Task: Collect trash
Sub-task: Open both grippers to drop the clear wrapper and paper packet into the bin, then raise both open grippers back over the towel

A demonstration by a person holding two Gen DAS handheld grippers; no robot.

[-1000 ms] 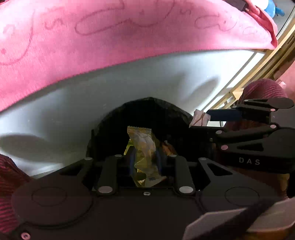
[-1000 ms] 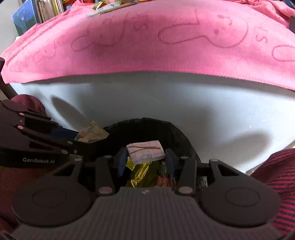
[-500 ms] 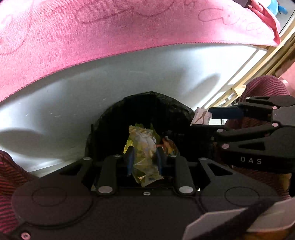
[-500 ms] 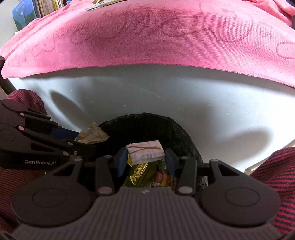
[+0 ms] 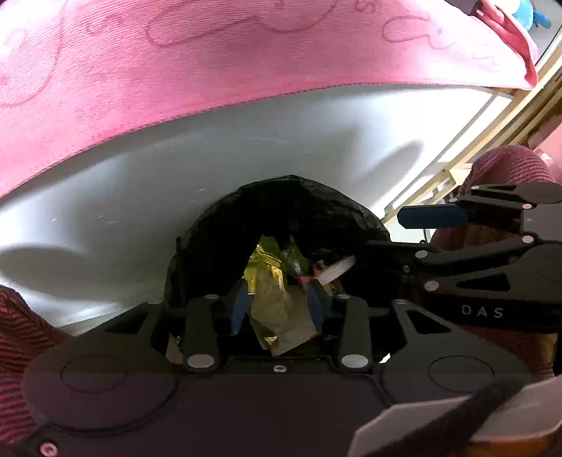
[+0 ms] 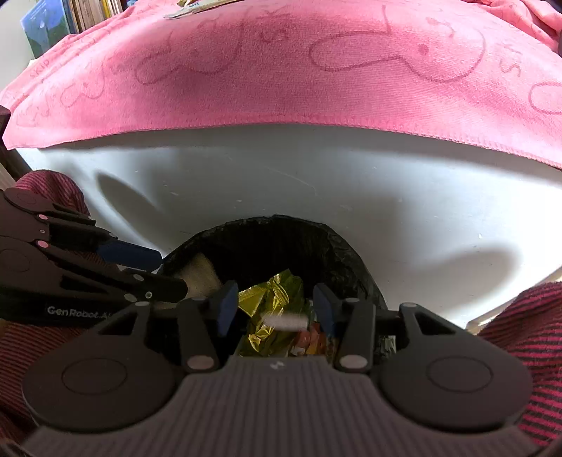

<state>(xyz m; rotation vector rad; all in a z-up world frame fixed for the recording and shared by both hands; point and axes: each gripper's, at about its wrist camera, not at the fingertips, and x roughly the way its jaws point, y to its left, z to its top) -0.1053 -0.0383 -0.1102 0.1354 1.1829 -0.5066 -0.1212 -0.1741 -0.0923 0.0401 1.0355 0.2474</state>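
Note:
A bin lined with a black bag [image 5: 291,186] [image 6: 281,221] stands below both grippers. My left gripper [image 5: 277,304] [image 6: 151,269] is over its mouth, jaws opening. A yellow foil wrapper [image 5: 277,309] slips down between them, blurred, and shows as a pale smear [image 6: 200,274] from the other side. My right gripper [image 6: 275,306] [image 5: 411,232] is beside it on the right, jaws opening too. A pink-and-white packet [image 6: 284,320] [image 5: 337,269] falls from it, blurred, free of the pads. Gold foil trash [image 6: 270,291] lies inside the bin.
A pink towel [image 6: 281,70] [image 5: 175,63] hangs over a white panel [image 6: 316,182] just behind the bin. Striped red sleeves [image 6: 520,334] [image 5: 21,334] flank the grippers. Books [image 6: 52,24] stand at the far left, a wooden frame [image 5: 456,154] at the right.
Both grippers opened their jaws while staying in place. The yellow wrapper slid down out of the left one. The pink packet dropped out of the right one toward the bin.

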